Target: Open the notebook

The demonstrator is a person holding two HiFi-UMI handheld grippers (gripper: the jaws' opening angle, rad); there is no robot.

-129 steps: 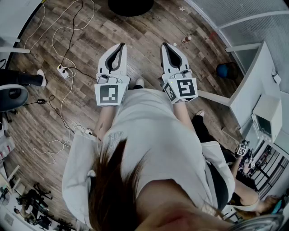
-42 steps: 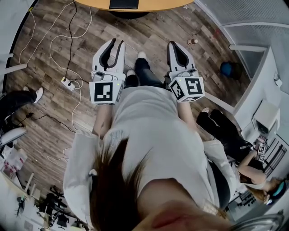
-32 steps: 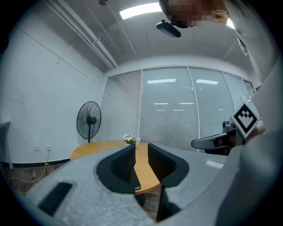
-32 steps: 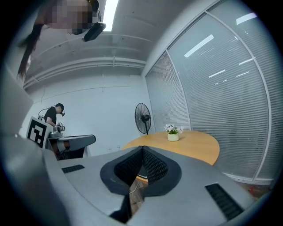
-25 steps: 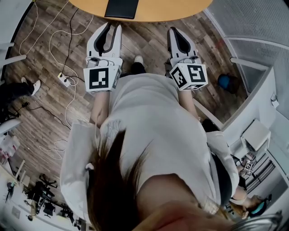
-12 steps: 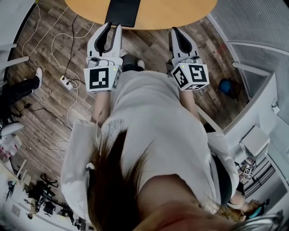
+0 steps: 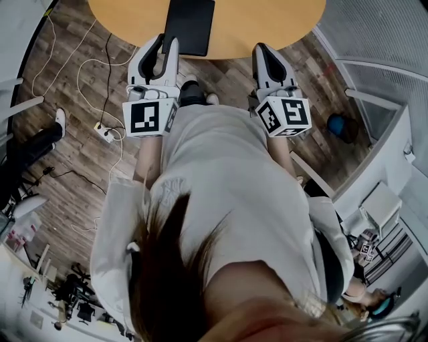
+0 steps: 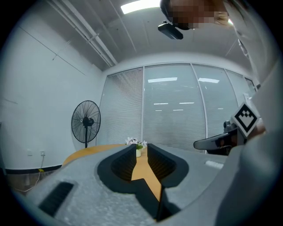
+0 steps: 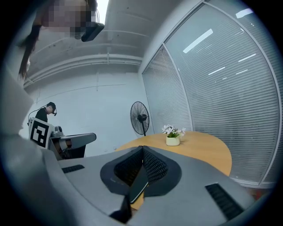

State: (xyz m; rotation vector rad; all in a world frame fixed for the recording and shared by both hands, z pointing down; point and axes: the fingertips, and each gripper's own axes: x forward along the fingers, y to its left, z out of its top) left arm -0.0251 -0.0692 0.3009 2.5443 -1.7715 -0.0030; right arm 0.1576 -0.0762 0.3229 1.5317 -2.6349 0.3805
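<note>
A closed black notebook [image 7: 190,25] lies near the front edge of the round orange table [image 7: 267,20] at the top of the head view. My left gripper [image 7: 167,39] points level at the table, just short of the notebook's near left corner. Its jaws stand a narrow gap apart with nothing between them [image 8: 141,148]. My right gripper [image 7: 258,47] reaches the table edge to the right of the notebook, its tips meeting and holding nothing [image 9: 142,147]. A dark slab, likely the notebook [image 9: 138,185], shows through the hollow behind those tips.
A small pot of white flowers [image 9: 172,140] stands further back on the table. A pedestal fan [image 8: 86,121] and blinds on glass walls lie beyond. White cables and a power strip [image 7: 103,133] trail on the wood floor at left, near another person's leg [image 7: 40,137].
Both grippers have moved forward toward the table. The table and notebook have slid further down into the head view, and the gripper tips now reach the table's edge.
</note>
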